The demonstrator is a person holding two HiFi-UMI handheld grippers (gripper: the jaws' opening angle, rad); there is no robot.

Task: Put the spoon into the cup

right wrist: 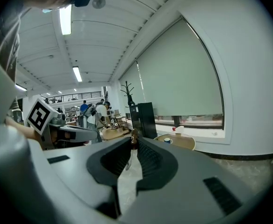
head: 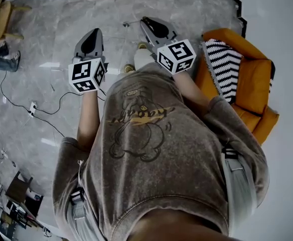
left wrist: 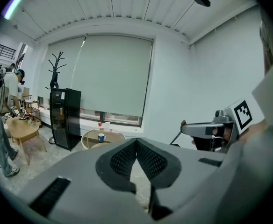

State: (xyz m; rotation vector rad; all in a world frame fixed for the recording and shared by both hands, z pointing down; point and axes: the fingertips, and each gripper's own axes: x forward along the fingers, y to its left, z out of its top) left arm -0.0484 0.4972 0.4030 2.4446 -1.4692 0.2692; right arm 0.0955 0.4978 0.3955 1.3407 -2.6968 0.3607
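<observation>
Right gripper (right wrist: 133, 143) is clamped on the spoon (right wrist: 129, 160), left gripper (left wrist: 136, 142) is pinched closed on nothing, and the cup (left wrist: 101, 137) sits far off on a round counter (left wrist: 116, 135).

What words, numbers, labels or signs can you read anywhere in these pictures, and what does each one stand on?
T-shirt: curved lettering over a cartoon print, too distorted to read.
Left marker cube and right marker cube: black-and-white square patterns, no words.
Blue cup: any print is too small to read.
No text reads clearly anywhere.
</observation>
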